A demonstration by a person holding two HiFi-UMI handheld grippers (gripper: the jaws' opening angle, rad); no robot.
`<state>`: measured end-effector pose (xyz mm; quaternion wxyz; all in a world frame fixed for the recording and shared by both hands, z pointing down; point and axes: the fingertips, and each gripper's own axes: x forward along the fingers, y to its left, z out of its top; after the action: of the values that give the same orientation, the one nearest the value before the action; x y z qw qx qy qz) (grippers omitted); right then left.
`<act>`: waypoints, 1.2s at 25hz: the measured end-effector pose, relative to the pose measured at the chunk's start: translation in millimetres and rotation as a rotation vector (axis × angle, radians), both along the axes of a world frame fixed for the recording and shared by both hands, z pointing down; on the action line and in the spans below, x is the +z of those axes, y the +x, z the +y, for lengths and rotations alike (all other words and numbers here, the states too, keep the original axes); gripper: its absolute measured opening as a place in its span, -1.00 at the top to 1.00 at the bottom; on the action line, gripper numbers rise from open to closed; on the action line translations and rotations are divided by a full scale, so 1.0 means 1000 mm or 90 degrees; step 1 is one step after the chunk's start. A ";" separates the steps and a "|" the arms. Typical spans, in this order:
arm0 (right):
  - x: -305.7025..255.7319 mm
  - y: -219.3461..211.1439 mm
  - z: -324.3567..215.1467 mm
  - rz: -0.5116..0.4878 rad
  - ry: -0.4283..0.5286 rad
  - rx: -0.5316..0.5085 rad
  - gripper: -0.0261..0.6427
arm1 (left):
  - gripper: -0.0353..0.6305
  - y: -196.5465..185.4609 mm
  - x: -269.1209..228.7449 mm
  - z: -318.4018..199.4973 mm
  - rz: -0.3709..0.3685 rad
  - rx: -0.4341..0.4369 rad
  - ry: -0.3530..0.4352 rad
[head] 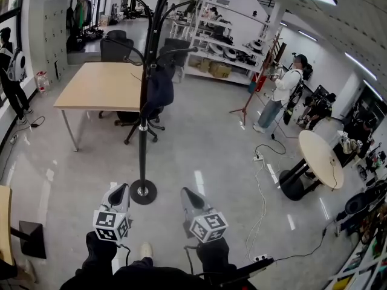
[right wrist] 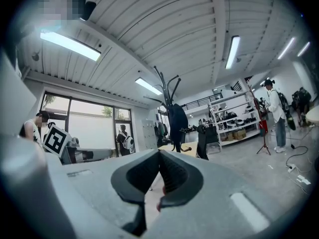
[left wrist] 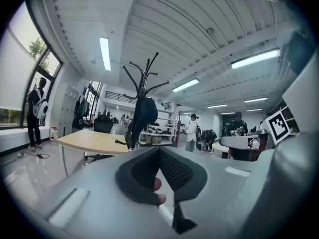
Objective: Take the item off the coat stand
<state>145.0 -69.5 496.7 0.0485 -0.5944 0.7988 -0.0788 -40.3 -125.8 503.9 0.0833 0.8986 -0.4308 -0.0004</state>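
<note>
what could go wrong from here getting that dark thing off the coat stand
Both the left gripper and right gripper are shut and empty, so they could bump the dark item rather than grasp it. The coat stand is a thin pole on a small round base; a sideways pull might tip it, perhaps toward the table beyond it.

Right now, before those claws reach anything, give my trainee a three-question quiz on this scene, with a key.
1. True or false: the dark item hangs on the coat stand.
2. The left claw and right claw are: A) shut and empty; B) open; C) shut on the item.
3. Fill in: in the head view, the wooden table lies to the stand's ____.
Key: 1 true; 2 A; 3 left.
</note>
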 end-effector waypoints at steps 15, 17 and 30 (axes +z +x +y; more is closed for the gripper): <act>-0.017 -0.011 -0.099 0.008 0.007 0.009 0.92 | 0.89 -0.012 -0.012 -0.100 0.010 0.016 0.006; -0.017 -0.010 -0.106 0.007 0.009 0.011 0.92 | 0.89 -0.012 -0.011 -0.109 0.006 0.019 0.008; -0.012 -0.004 -0.136 0.011 0.000 0.024 0.92 | 0.89 -0.004 -0.006 -0.143 -0.008 0.035 0.003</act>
<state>140.5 -205.8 484.4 0.0431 -0.6099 0.7880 -0.0725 -43.8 -269.1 497.7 0.0785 0.9104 -0.4063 0.0066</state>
